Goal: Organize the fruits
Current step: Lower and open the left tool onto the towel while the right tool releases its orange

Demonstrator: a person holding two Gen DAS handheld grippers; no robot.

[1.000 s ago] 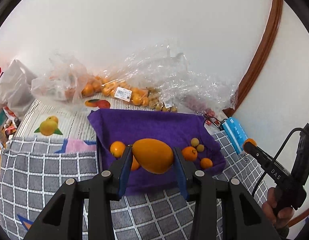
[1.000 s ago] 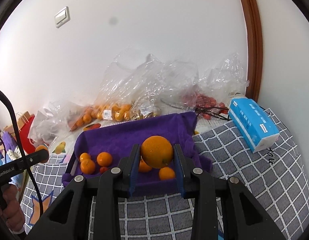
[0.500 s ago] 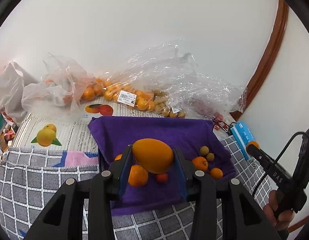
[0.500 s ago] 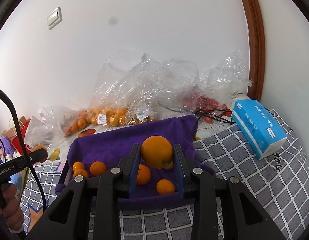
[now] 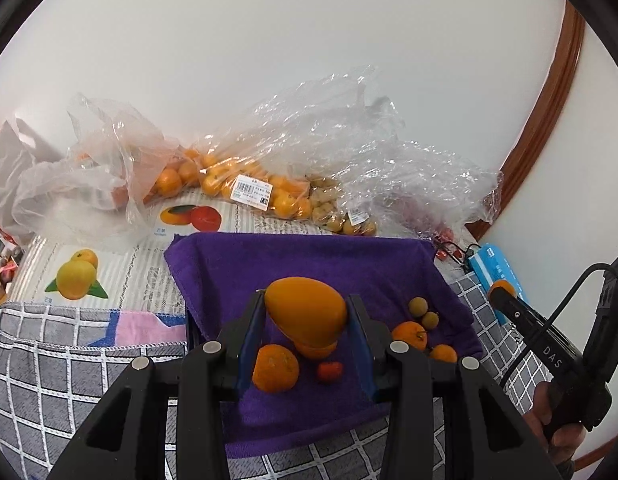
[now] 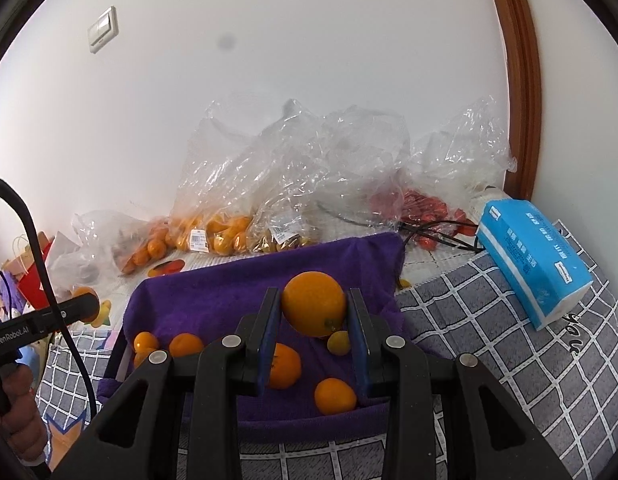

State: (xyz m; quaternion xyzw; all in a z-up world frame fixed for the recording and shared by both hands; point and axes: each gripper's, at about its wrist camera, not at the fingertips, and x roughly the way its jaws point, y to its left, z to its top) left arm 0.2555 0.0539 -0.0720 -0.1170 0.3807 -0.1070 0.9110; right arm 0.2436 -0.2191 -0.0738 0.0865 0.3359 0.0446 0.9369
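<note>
My left gripper (image 5: 305, 312) is shut on an egg-shaped orange mango (image 5: 305, 309), held above a tray lined with a purple towel (image 5: 309, 264). On that towel lie an orange (image 5: 275, 368), a small red fruit (image 5: 329, 371), two brownish longans (image 5: 418, 306) and smaller oranges (image 5: 409, 335). My right gripper (image 6: 313, 312) is shut on a round orange (image 6: 313, 309) over the same purple towel (image 6: 237, 292), where several oranges (image 6: 335, 395) and a small yellow fruit (image 6: 339, 343) rest.
Clear plastic bags of oranges (image 5: 245, 188) and of red fruit (image 6: 421, 204) lie against the wall behind the tray. A blue tissue pack (image 6: 537, 264) sits on the grey checked cloth (image 6: 509, 360) at the right. A fruit-print mat (image 5: 81, 276) lies to the left.
Both grippers have moved forward and down toward the purple towel with their fruit still held. The tray and the bags now look closer and larger.
</note>
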